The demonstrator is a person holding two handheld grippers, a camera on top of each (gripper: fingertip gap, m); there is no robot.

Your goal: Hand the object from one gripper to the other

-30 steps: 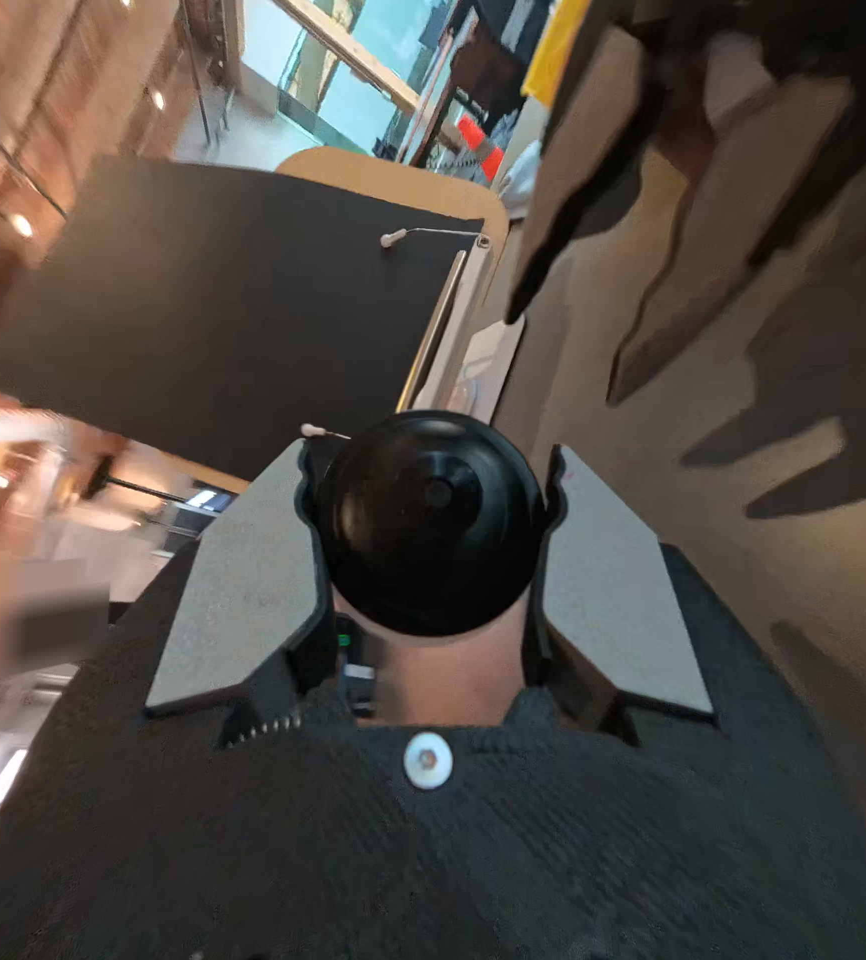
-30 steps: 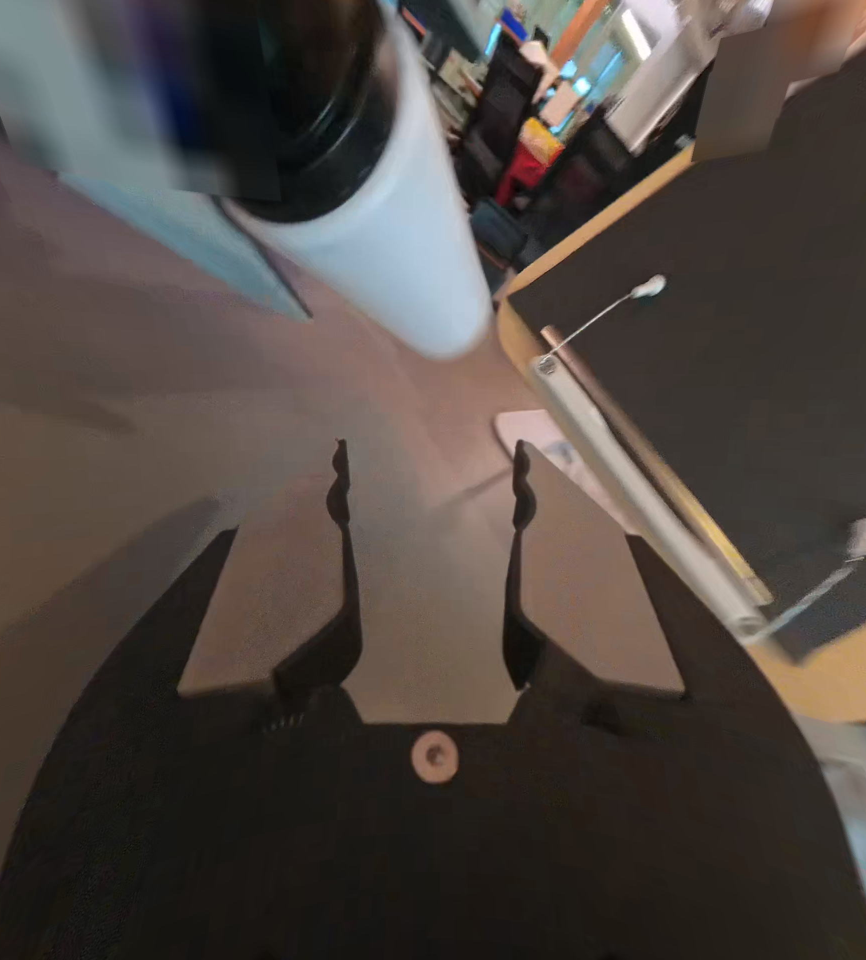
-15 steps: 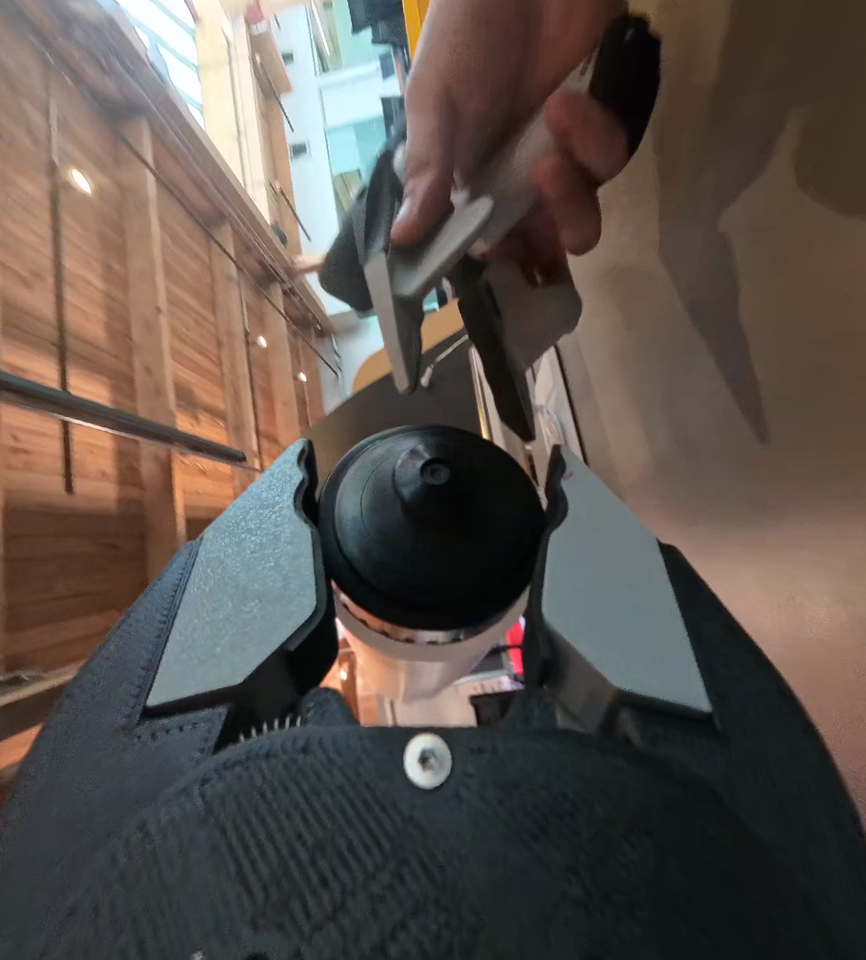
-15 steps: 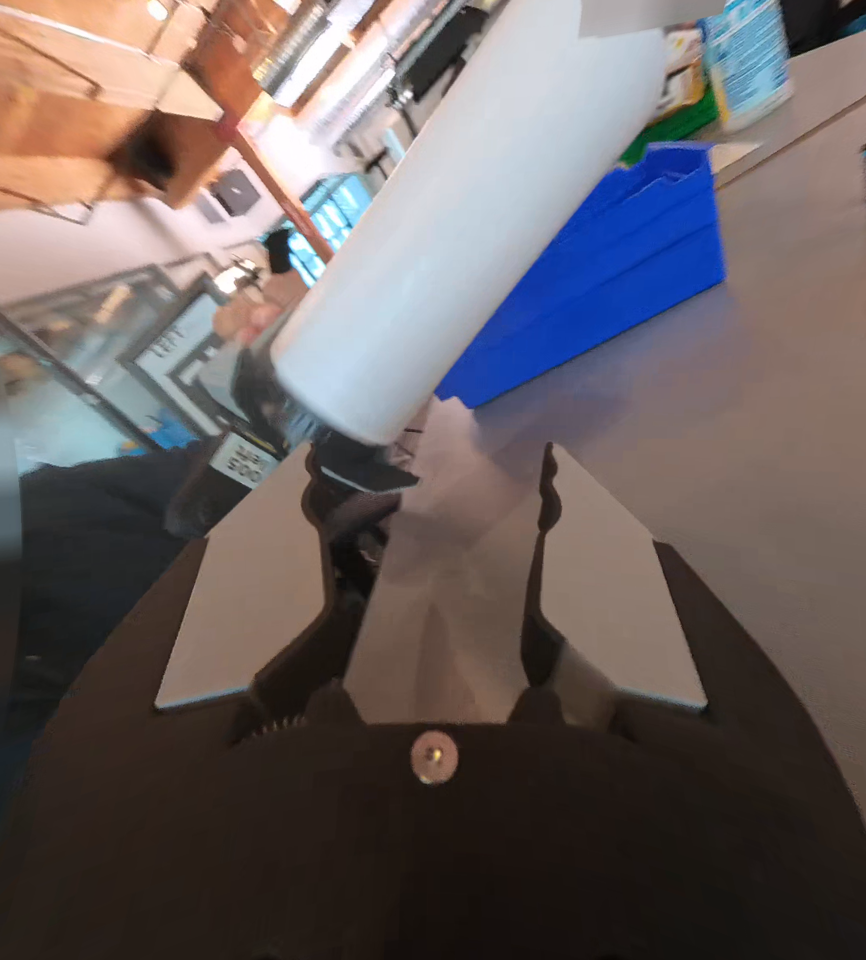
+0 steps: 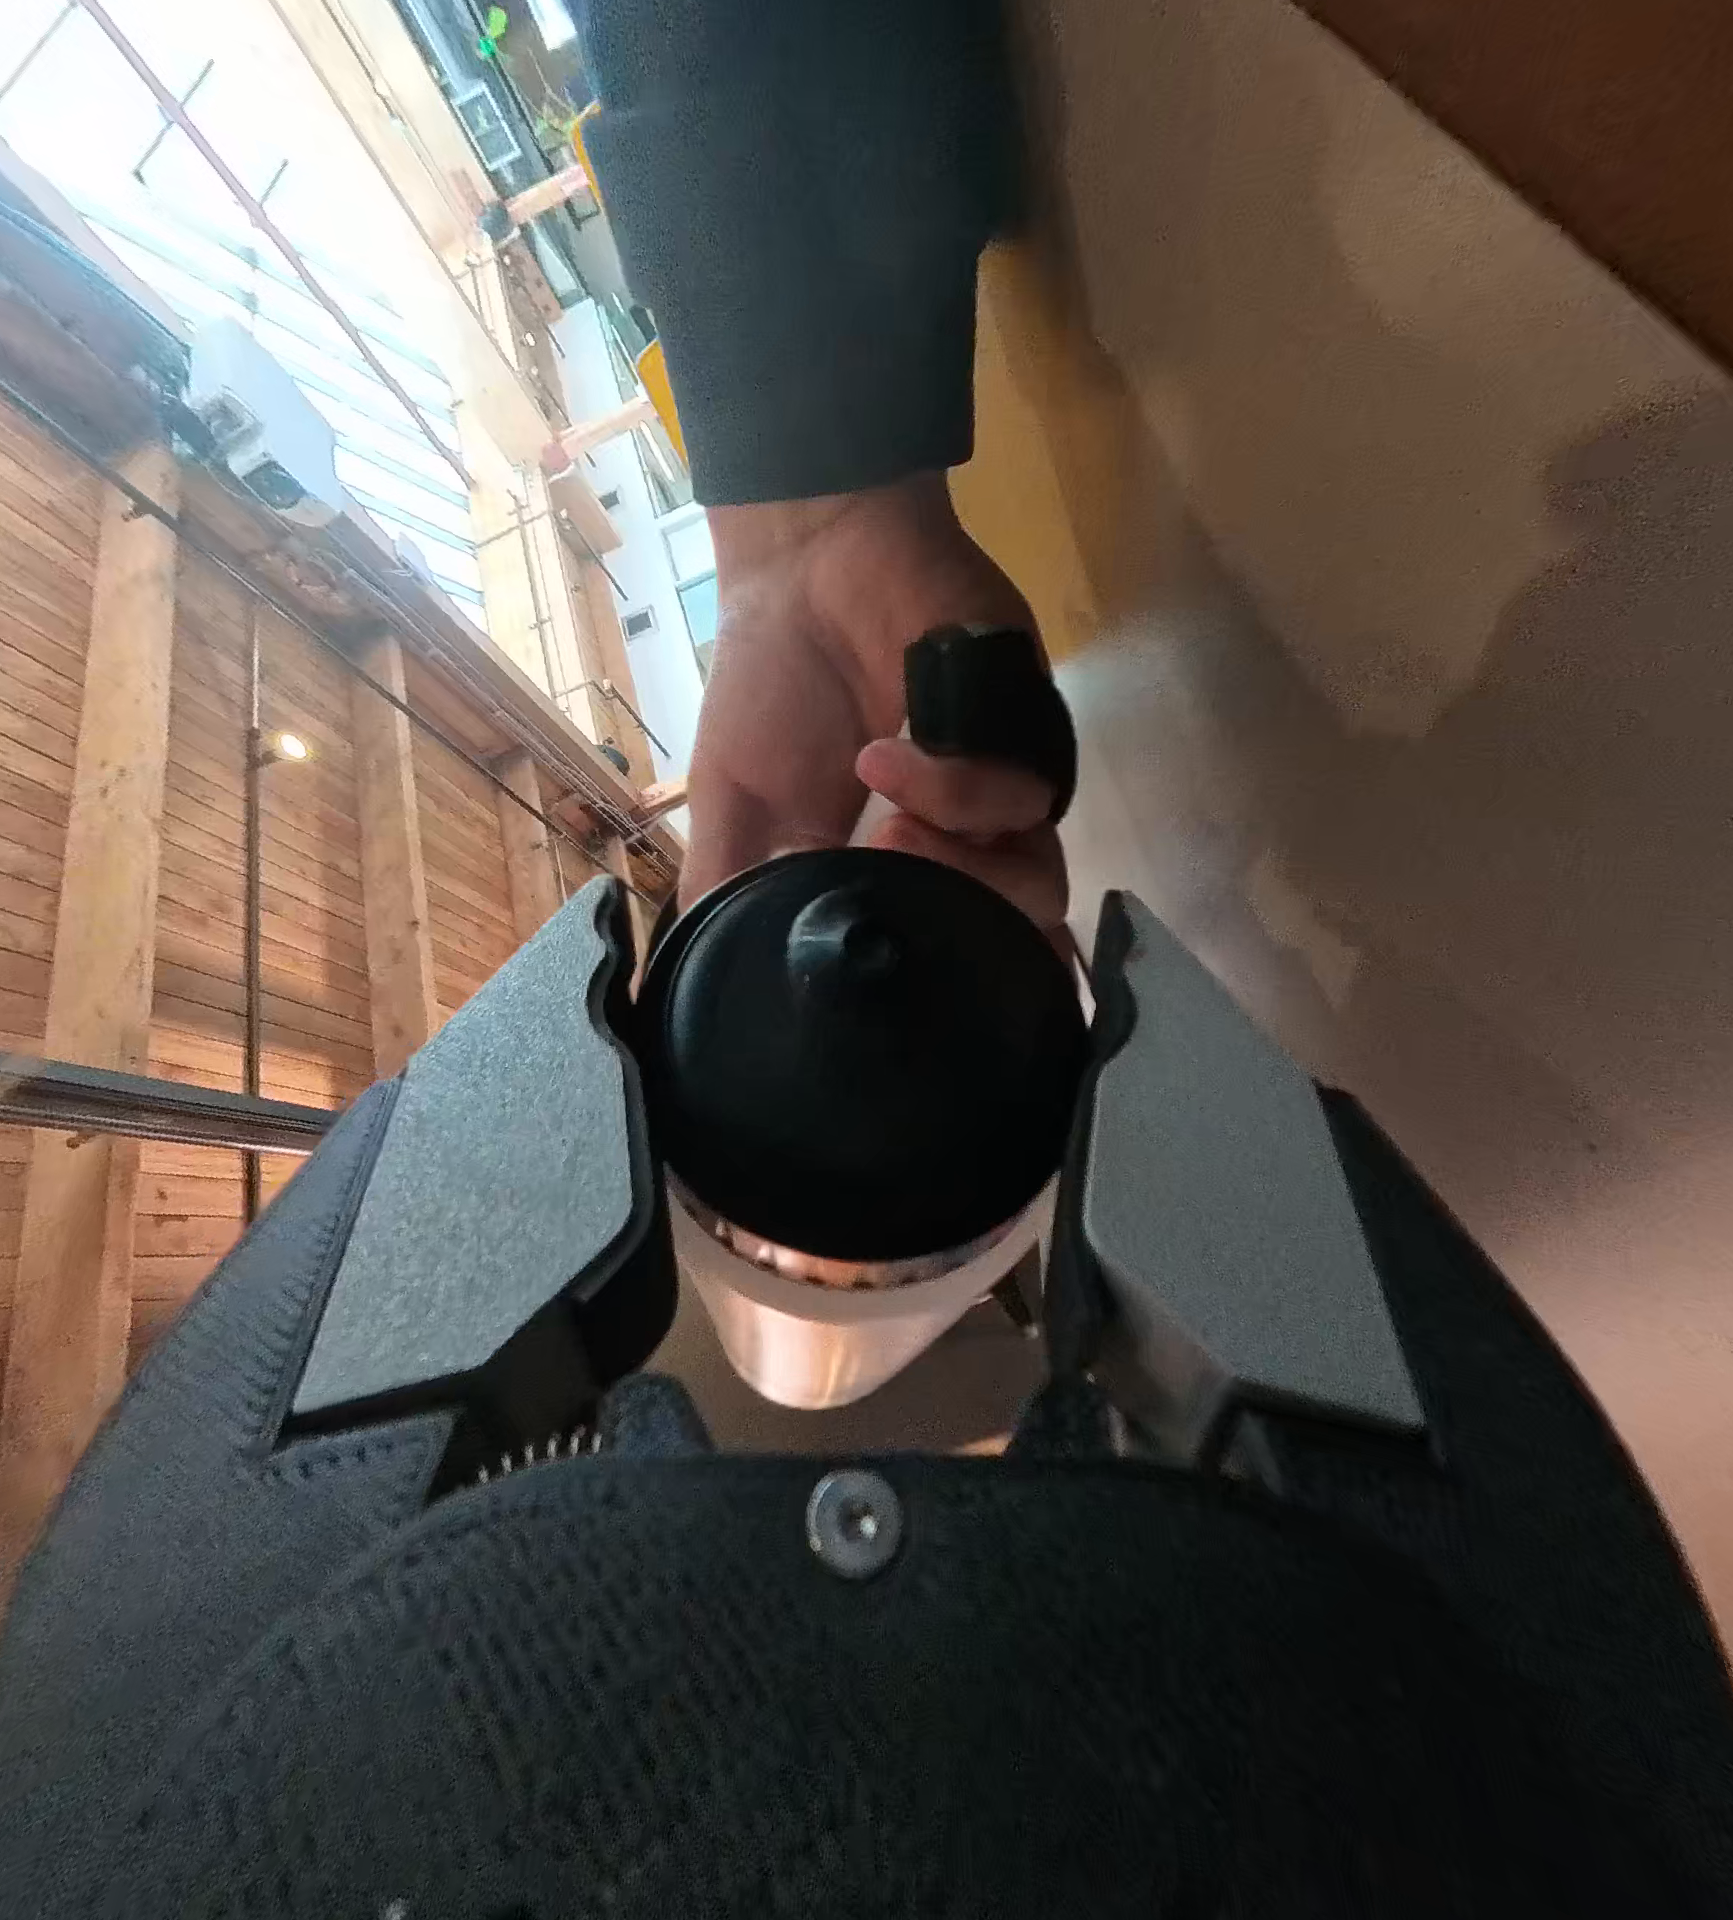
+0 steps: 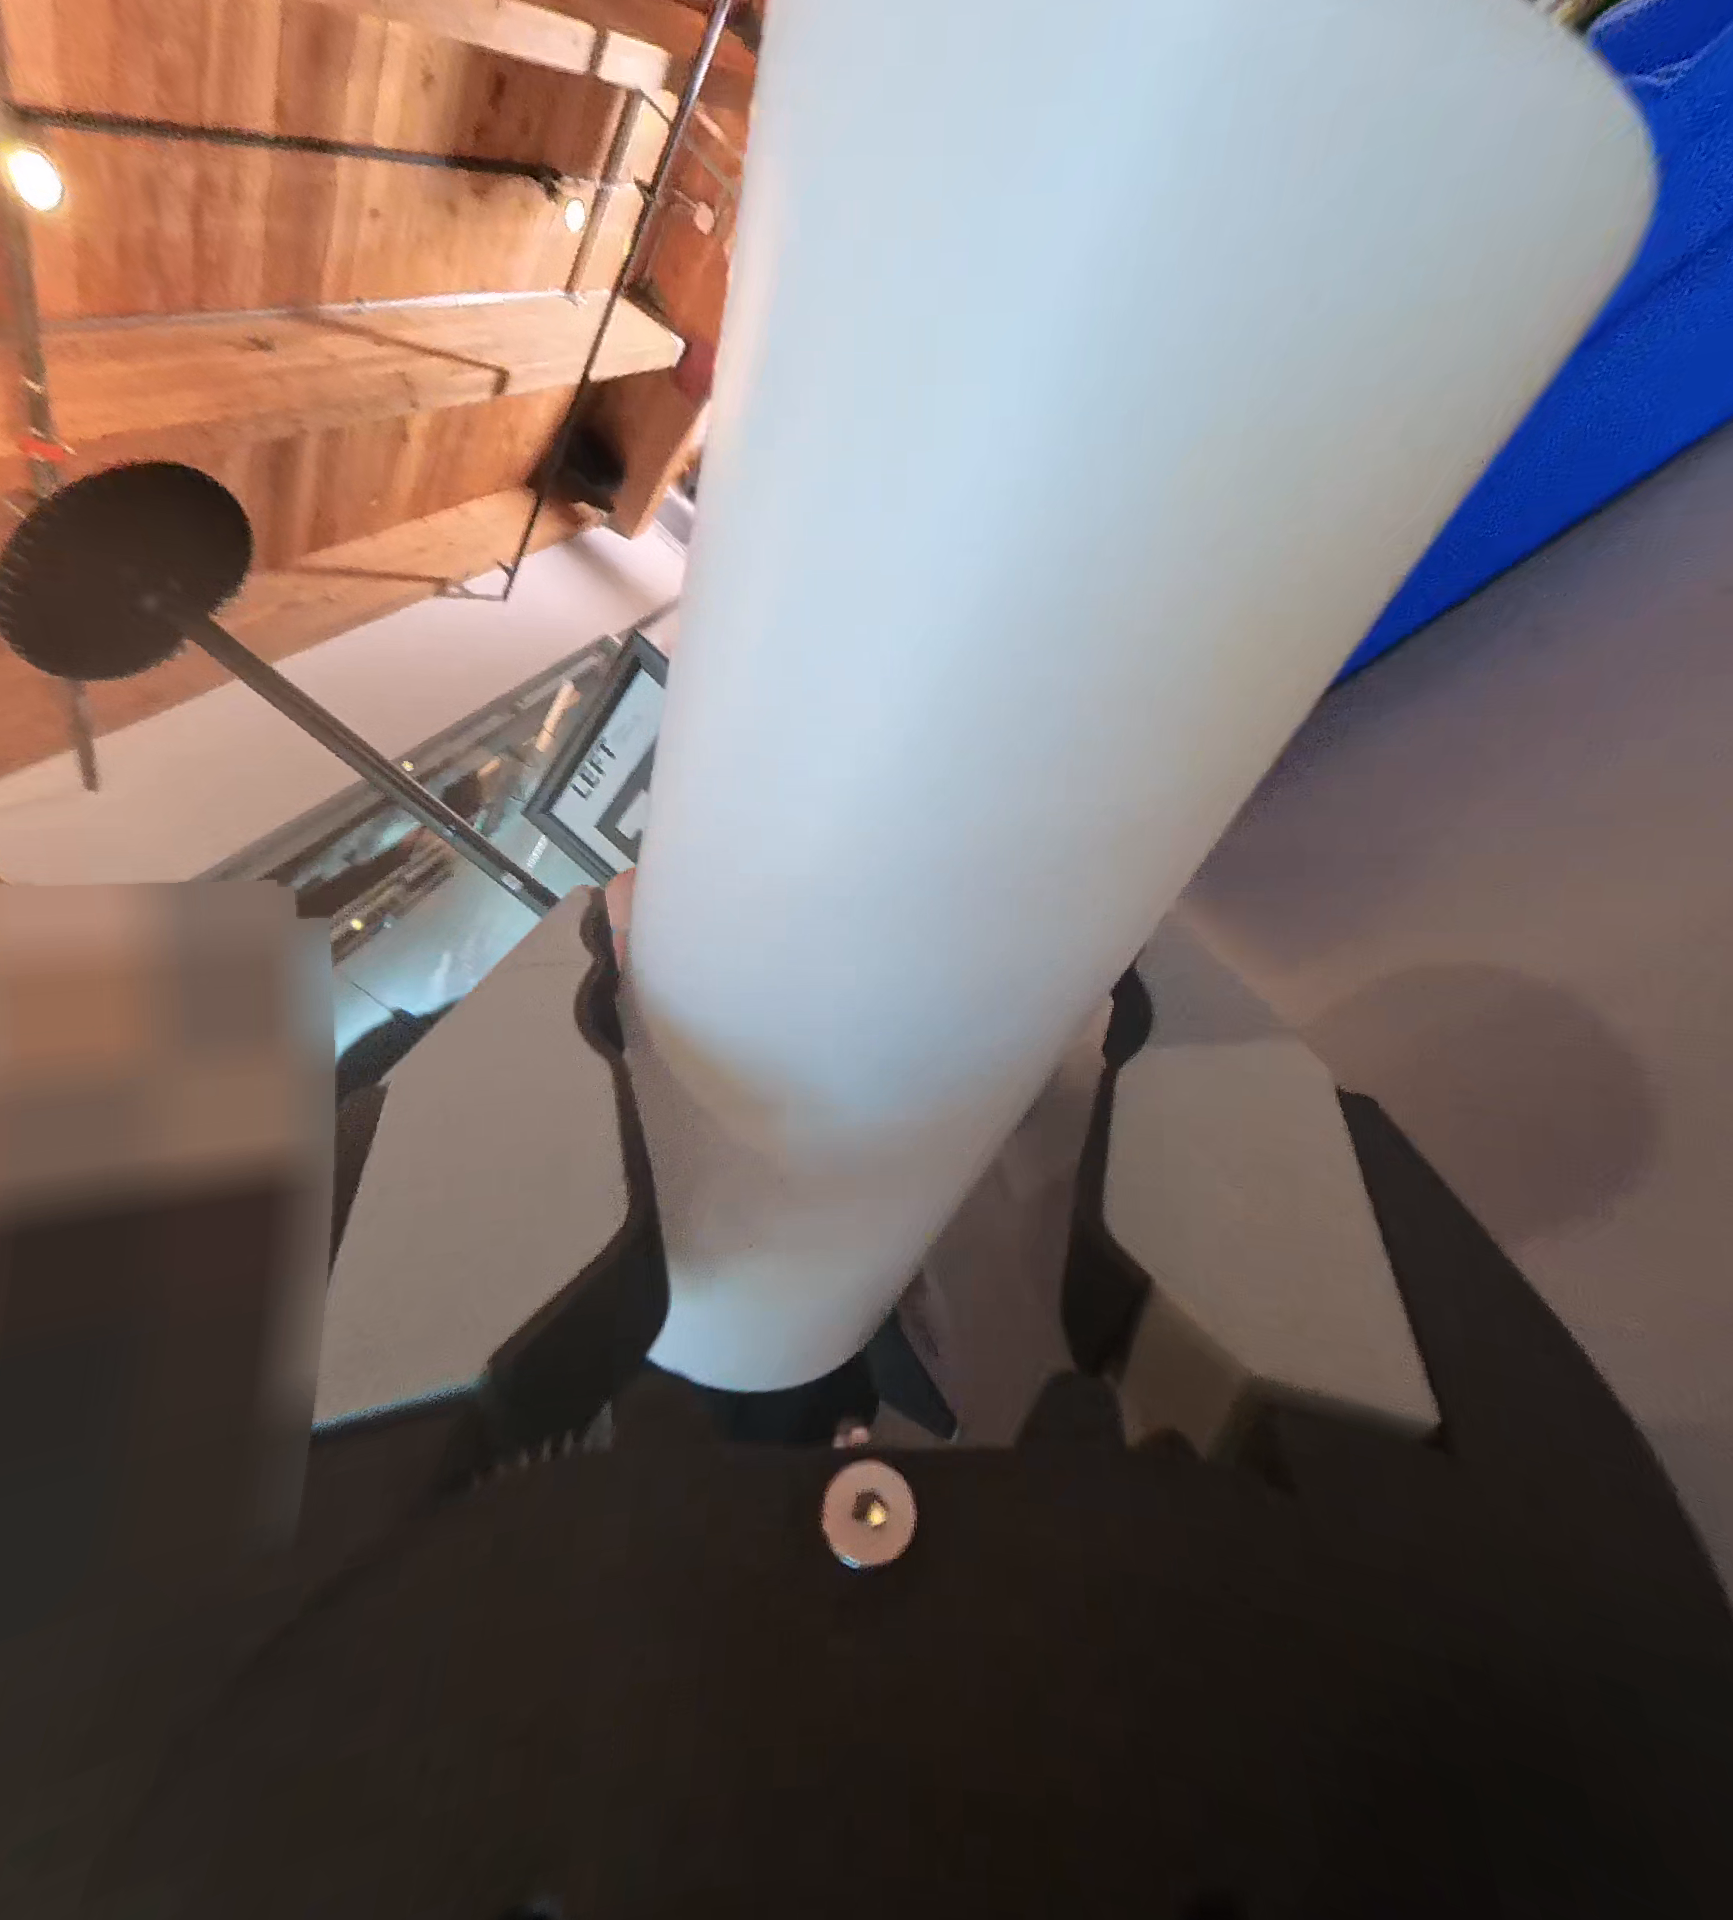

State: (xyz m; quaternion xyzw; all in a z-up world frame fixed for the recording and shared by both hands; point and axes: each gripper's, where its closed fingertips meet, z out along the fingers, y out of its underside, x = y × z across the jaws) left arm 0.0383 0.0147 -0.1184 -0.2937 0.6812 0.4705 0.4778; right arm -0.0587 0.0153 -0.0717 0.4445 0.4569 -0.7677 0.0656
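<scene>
Two grippers meet one tall white metal tumbler with black lid (image 6: 1049,623): left gripper (image 5: 857,1029) clamps the lid end; right gripper (image 6: 862,1060) straddles the body, one finger clear. Rigid, smooth, likely slippery; grasp mid-body.

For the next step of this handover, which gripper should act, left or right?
Right, most likely. The left gripper is clamped on the bottle's black cap, while the right gripper stands open around the white bottle, one side against it, a gap on the other. It probably only needs to close.

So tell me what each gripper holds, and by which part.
The left gripper clamps the white tumbler at its black lid. The right gripper straddles the body, with a gap, not yet gripping.
</scene>
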